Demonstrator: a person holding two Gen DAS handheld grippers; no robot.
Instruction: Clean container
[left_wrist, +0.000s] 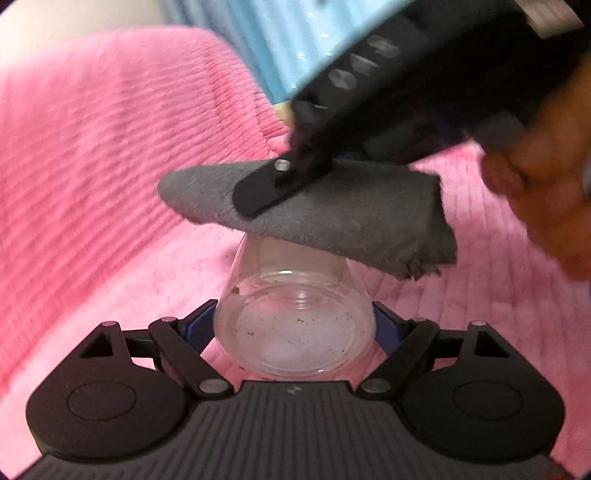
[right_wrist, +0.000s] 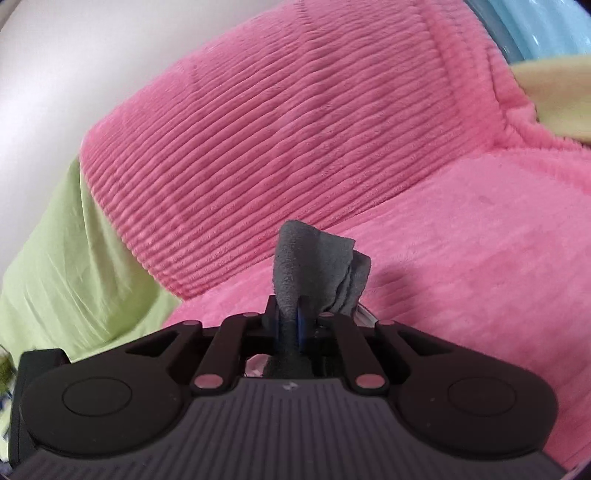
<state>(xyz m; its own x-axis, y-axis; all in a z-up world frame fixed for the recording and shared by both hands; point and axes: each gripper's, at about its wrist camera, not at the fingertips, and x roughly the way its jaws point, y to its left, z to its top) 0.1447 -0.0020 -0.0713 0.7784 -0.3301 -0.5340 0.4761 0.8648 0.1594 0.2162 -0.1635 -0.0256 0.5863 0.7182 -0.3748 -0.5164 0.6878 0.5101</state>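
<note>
L gripper: jaws clamped on a clear container, blue pads pressing its sides L & R. The container lies roughly along the gripper's line, base toward the left wrist cam, mouth pointing away; dark specks & a whitish film show on the inside of the base. It's held above the pink fabric, not resting on it.

R gripper: jaws closed tight on a folded grey cloth; the cloth sticks out past the tips in a bunched wad, w/ more of it trailing back between the pads. In the left wrist view the same cloth sits across the container's far end, touching or just over the mouth – can't tell if any goes inside. One black finger of the R gripper lies flat on top of the cloth there. A hand holds the R gripper body at the right edge, blurred.

Around: pink ribbed plush blanket over a cushioned seat & backrest. Green sheet at left, pale blue surface behind, yellowish fabric at upper right.
</note>
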